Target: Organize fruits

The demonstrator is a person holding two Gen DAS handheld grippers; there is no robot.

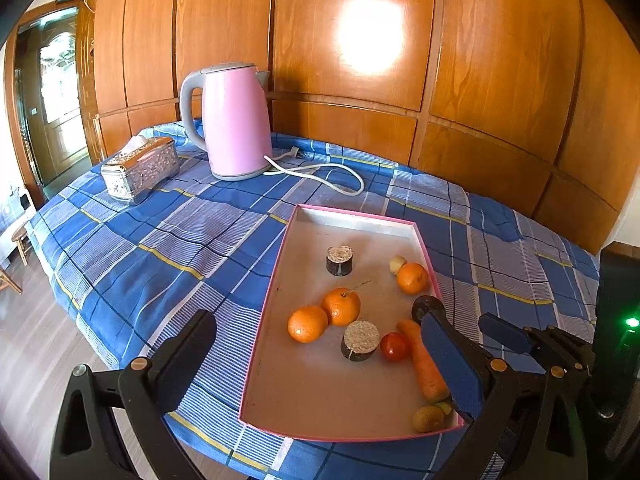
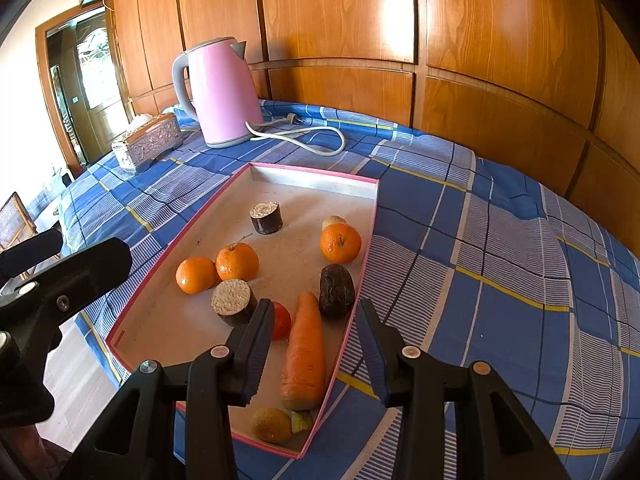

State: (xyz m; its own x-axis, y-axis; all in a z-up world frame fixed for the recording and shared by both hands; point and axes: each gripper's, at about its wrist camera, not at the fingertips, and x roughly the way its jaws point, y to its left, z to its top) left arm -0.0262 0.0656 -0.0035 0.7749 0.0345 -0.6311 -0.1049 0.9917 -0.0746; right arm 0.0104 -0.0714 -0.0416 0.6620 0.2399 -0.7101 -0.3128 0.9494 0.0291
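Observation:
A pink-rimmed tray (image 1: 280, 264) (image 2: 176, 240) lies on the blue plaid cloth. It holds three oranges (image 1: 307, 323) (image 2: 237, 261), a carrot (image 1: 425, 364) (image 2: 305, 352), a red tomato (image 1: 394, 346) (image 2: 281, 320), a kiwi (image 1: 429, 418) (image 2: 272, 424), a dark wrinkled fruit (image 2: 337, 290) and two dark cylinders (image 1: 339, 260) (image 2: 233, 306). My left gripper (image 1: 324, 360) is open and empty above the tray's near end. My right gripper (image 2: 316, 352) is open, its fingers either side of the carrot and above it; it shows in the left wrist view (image 1: 468, 332).
A pink kettle (image 1: 234, 120) (image 2: 222, 92) with a white cord (image 1: 320, 172) stands at the back. A silver tissue box (image 1: 140, 168) (image 2: 146, 142) is to its left. Wooden wall panels run behind. The table edge drops to the floor on the left.

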